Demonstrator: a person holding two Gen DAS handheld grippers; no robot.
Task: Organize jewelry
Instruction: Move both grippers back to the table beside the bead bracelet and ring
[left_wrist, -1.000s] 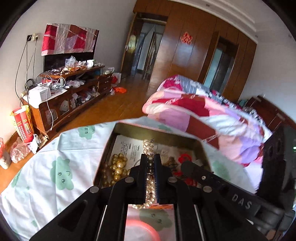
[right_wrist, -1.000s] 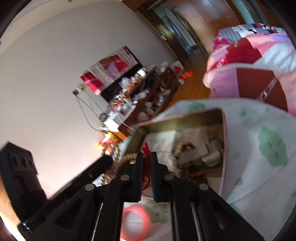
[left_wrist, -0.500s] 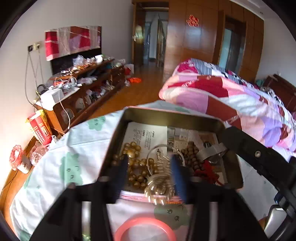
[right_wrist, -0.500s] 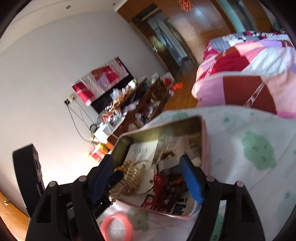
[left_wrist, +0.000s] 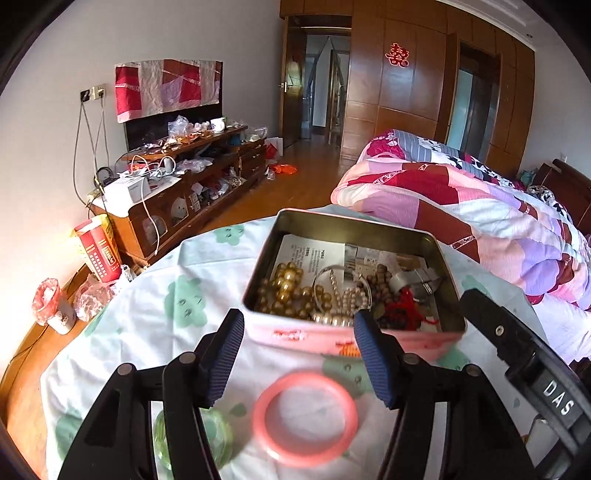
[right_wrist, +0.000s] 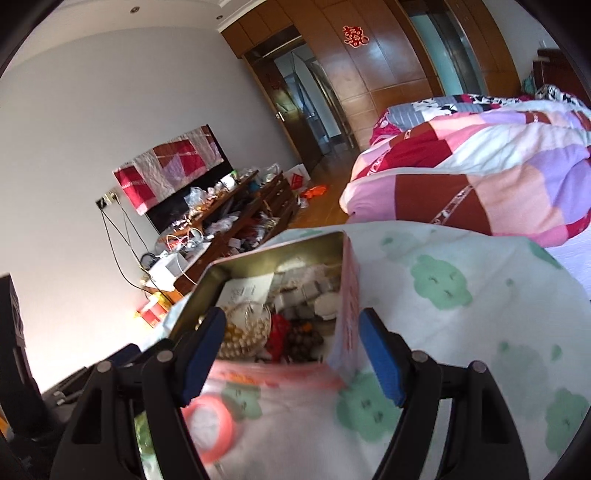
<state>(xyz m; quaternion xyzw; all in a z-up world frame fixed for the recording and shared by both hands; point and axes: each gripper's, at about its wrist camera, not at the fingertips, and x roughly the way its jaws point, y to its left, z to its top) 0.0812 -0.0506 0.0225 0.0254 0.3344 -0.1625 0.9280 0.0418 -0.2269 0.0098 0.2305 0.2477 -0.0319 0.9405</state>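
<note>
Closest in, both grippers hang above the table with nothing in them. The left gripper (left_wrist: 299, 354) has its fingers spread wide, and so does the right gripper (right_wrist: 291, 354).

Under the left one a pink bangle (left_wrist: 305, 419) lies flat on the tablecloth (left_wrist: 155, 295), and a green bangle (left_wrist: 218, 435) sits just beside it, half hidden behind the left finger. Neither is in the tin.

Just past them stands the open tin (left_wrist: 354, 336), its pink wall facing the grippers. Inside is a heap: gold beads (left_wrist: 284, 291) on the left, a pearl strand (left_wrist: 343, 299) draped toward the near edge, dark wooden beads (left_wrist: 384, 282), a red cord (left_wrist: 404, 308), a metal band (left_wrist: 417, 278), all on printed paper.

I'd say the job is well along, since most pieces are already in the tin. The two bangles look to be what is left, and the pink one is nearest to hand.

Beyond the table, a quilt (left_wrist: 461, 206) is piled on the bed.
</note>
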